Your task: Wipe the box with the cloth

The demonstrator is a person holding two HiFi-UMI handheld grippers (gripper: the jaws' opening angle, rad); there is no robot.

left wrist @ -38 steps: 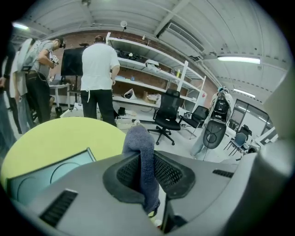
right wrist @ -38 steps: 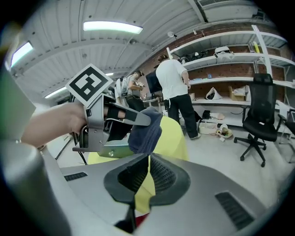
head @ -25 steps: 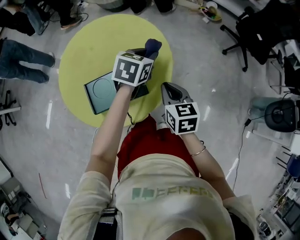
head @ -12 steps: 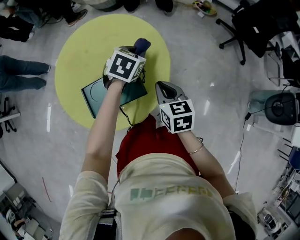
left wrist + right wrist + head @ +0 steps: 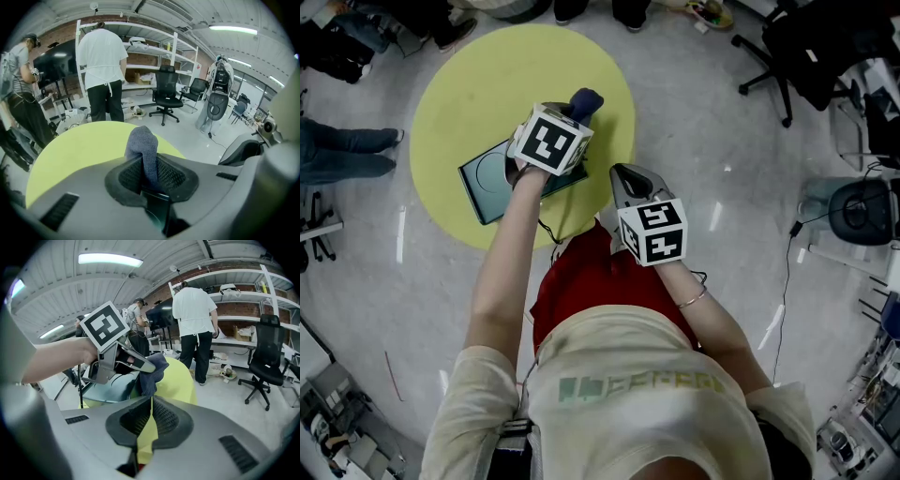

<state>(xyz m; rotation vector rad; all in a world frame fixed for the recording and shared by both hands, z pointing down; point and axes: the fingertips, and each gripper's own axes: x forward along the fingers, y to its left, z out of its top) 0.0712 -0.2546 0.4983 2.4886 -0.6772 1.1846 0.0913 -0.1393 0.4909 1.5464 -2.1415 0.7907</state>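
Note:
A dark teal flat box [image 5: 487, 180] lies on the round yellow table [image 5: 469, 84]. My left gripper [image 5: 570, 122] hovers over the box's right part, shut on a dark blue-grey cloth [image 5: 585, 100] that sticks out past the jaw tips. In the left gripper view the cloth [image 5: 142, 149] stands pinched between the jaws, with a sliver of the box [image 5: 157, 213] below. My right gripper [image 5: 625, 176] is held off the table's near right edge, jaws together and empty. From the right gripper view I see the cloth [image 5: 152, 367] and the box [image 5: 110, 386] ahead.
Black office chairs [image 5: 787, 56] stand at the far right on the grey floor. People stand beyond the table, one in a white top [image 5: 194, 310] by metal shelving [image 5: 243, 291]. A cable [image 5: 783, 281] runs across the floor at right.
My left gripper, with the cloth, has slid a little to the left over the box. The right gripper has stayed about where it was.

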